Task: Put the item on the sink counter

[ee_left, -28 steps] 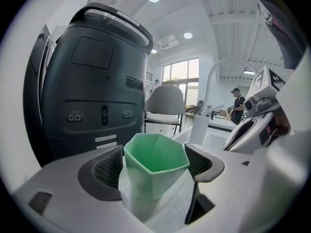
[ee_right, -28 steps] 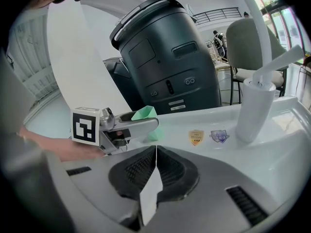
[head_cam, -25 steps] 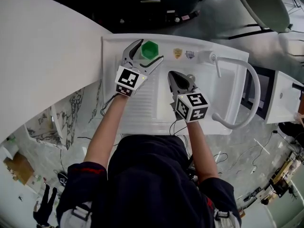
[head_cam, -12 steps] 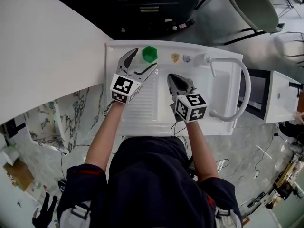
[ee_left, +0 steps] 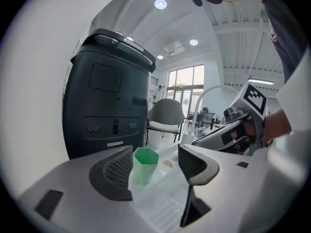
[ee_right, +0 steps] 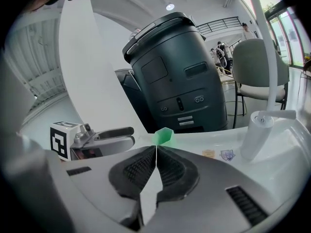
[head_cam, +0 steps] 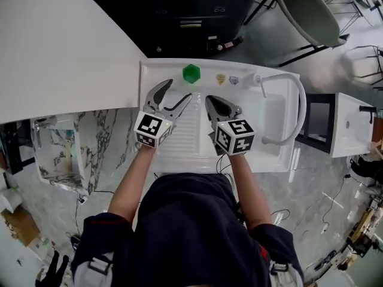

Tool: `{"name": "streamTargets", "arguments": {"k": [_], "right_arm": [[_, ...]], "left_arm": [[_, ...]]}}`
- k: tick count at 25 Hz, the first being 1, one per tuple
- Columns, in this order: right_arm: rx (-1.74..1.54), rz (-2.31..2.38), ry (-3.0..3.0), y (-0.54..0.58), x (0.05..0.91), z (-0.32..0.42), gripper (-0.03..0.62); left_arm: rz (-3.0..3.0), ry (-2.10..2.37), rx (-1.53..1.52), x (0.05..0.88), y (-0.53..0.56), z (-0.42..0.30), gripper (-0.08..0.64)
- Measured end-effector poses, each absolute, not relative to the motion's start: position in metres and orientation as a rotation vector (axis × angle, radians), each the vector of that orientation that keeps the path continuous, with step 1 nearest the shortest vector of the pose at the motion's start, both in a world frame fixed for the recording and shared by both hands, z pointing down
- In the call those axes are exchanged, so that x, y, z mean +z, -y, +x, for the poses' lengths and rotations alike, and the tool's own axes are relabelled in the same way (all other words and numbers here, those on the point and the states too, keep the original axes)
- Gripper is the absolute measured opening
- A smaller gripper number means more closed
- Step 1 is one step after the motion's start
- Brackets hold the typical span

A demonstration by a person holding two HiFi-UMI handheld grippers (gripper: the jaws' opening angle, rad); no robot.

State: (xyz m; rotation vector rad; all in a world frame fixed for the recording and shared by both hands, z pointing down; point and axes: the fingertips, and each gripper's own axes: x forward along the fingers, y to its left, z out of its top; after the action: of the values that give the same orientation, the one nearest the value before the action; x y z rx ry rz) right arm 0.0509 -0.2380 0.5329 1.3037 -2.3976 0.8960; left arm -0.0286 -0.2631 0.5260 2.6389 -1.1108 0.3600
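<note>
I count one green cup point(head_cam: 191, 73), two claws, two small stickers, one tap and one basin on this white sink bench point(head_cam: 158, 76).

Starting at the left, my left forearm reaches straight ahead from the near edge. The left claw point(head_cam: 179, 89) hangs above the left part of the ribbed drainboard point(head_cam: 188, 124), pointing at the far edge and dipped a little below level. Its jaws stand well apart, though they have just been closing somewhat, and nothing is between the pads. In the left gripper view the cup point(ee_left: 145, 165) shows through the gap, but it stands beyond the tips, untouched.

The cup is upright on the bench's far edge, left of the middle, at the head of the drainboard and just ahead of the left claw's tips.

Next comes the right claw point(head_cam: 209, 100), alongside the left one and level with it, over the right side of the drainboard. The right forearm lies parallel to the left, and this claw noses down slightly more steeply. Its jaws are pressed together with only a hairline seam in the right gripper view point(ee_right: 156, 164), and they carry nothing.

Further right along the far edge lie the two stickers point(head_cam: 221, 79) point(head_cam: 233, 80), side by side and flat. Past them the tap point(head_cam: 303, 109) arches over the basin point(head_cam: 272, 115) at the bench's right end.
</note>
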Motion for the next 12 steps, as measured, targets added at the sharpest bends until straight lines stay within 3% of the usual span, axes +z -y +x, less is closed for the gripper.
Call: {"name": "streamTargets", "arguments": {"k": [12], "right_arm": [[0.787,1.306,2.439,0.220,0.500,0.028,0.035]], "left_arm": [[2.617,1.181,0.311,0.487,0.221,-0.053,0.133]]}}
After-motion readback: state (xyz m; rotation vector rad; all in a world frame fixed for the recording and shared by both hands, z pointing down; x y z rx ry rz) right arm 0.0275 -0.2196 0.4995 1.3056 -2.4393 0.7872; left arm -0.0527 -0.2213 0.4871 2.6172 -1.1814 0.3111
